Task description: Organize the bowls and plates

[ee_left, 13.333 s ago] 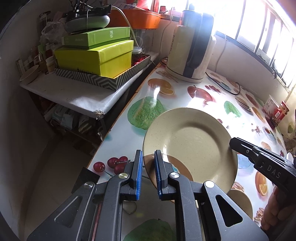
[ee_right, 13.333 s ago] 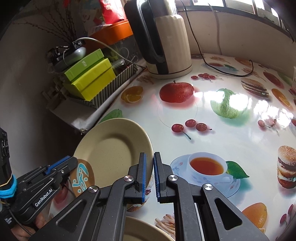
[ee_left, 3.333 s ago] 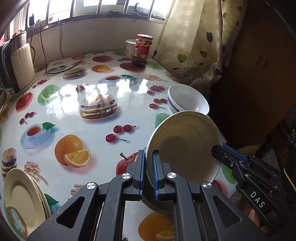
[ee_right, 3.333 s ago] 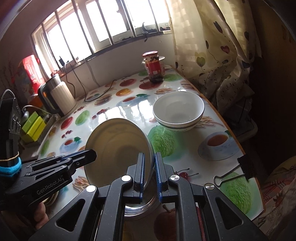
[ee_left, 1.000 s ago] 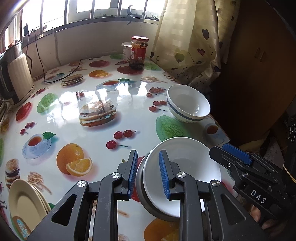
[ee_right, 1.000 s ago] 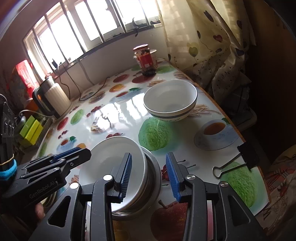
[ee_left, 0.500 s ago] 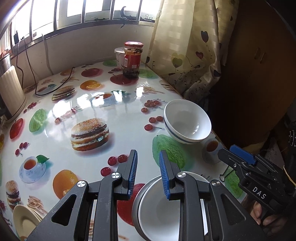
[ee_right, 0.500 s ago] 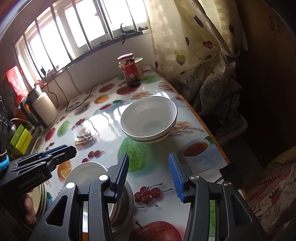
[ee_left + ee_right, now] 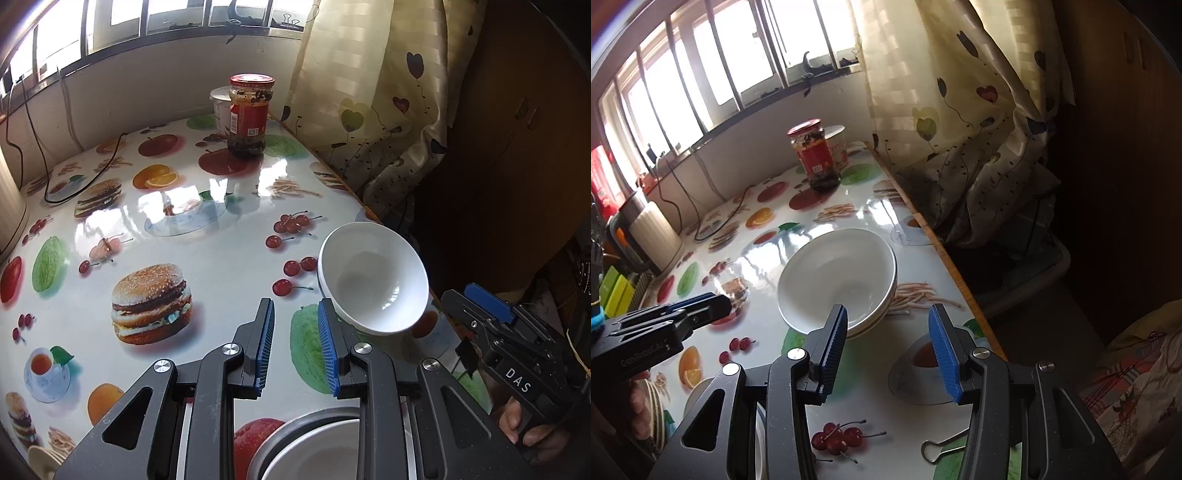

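A white bowl (image 9: pixel 373 282) with a dark band sits near the table's right edge; in the right wrist view (image 9: pixel 838 277) it looks like two nested bowls. My left gripper (image 9: pixel 295 347) is open and empty, just left of it. My right gripper (image 9: pixel 886 343) is open wide and empty, just in front of the bowl. A white dish in a grey metal one (image 9: pixel 314 446) lies on the table under the left gripper. Beige plates (image 9: pixel 653 410) are stacked at the left edge.
A red-lidded jar (image 9: pixel 249 114) and a white tub (image 9: pixel 220 110) stand at the far edge by the curtain (image 9: pixel 369 103). A kettle (image 9: pixel 652 236) with its cord stands far left. A binder clip (image 9: pixel 945 446) lies near the front edge. The table's right edge drops off.
Both grippers let go of the white dish, which now rests in the grey one. Both moved forward and right toward the white bowl, and the right gripper opened wider.
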Motion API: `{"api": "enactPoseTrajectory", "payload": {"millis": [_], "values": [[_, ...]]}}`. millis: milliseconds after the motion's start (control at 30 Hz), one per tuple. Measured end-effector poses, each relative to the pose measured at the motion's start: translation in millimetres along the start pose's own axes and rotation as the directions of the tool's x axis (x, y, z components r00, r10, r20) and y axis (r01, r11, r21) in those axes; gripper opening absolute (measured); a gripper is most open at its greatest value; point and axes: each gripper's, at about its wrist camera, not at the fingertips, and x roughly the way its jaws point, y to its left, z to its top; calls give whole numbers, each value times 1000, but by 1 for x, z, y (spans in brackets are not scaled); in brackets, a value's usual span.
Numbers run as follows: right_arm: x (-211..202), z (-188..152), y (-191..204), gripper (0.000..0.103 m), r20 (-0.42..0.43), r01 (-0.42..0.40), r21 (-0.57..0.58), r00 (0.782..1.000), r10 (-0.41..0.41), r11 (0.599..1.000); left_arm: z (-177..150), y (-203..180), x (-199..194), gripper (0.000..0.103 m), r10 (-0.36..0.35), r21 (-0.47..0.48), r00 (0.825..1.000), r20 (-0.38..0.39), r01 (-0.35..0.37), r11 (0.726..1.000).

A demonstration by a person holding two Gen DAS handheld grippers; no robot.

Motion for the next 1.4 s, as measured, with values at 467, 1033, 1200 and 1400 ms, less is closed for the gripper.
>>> {"api": "enactPoseTrajectory", "payload": {"millis": [467, 1033, 1200, 1400], "values": [[40, 23, -9, 46, -53, -6, -2, 999, 5, 1000, 21, -26, 41, 25, 15, 58, 997, -71, -11, 998], [60, 24, -6, 27, -87, -14, -38, 996, 11, 999, 20, -27, 57, 25, 41, 36, 992, -118, -37, 999], [62, 24, -5, 20, -94, -30, -38, 995, 26, 999, 20, -26, 58, 14, 53, 37, 992, -119, -49, 998], [64, 24, -3, 13, -97, -30, -42, 995, 26, 999, 21, -28, 58, 10, 55, 42, 992, -117, -50, 998]]}}
